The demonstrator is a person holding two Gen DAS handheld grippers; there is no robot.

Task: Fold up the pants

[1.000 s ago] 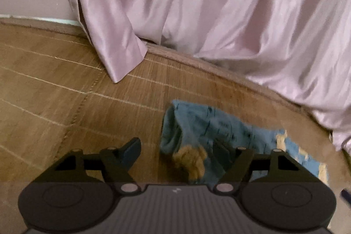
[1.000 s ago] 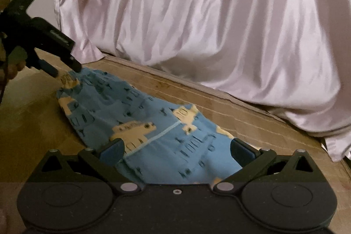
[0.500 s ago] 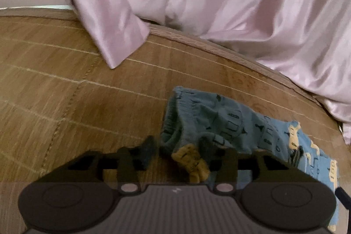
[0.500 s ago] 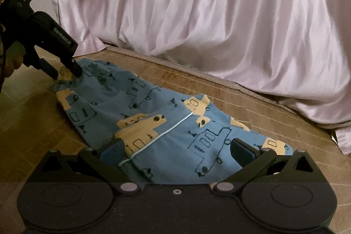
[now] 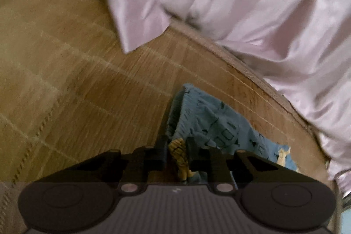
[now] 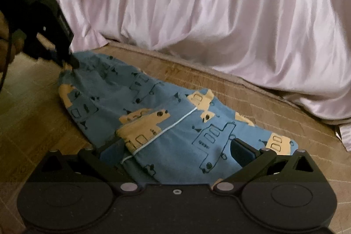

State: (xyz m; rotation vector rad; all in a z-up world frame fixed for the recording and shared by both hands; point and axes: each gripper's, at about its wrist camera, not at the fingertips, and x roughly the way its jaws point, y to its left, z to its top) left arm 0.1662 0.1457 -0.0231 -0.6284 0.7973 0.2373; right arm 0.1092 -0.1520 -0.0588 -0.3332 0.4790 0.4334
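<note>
One woven mat (image 5: 65, 84), pink drapery (image 6: 197, 14)

Left gripper (image 5: 177, 151) clamped, right gripper (image 6: 175, 146) agape

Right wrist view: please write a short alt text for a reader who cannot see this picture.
Blue pants with yellow vehicle prints lie on a woven mat, and the open right gripper straddles their near end. At the far left, the left gripper pinches the other end. Pink satin bedding drapes behind.
</note>
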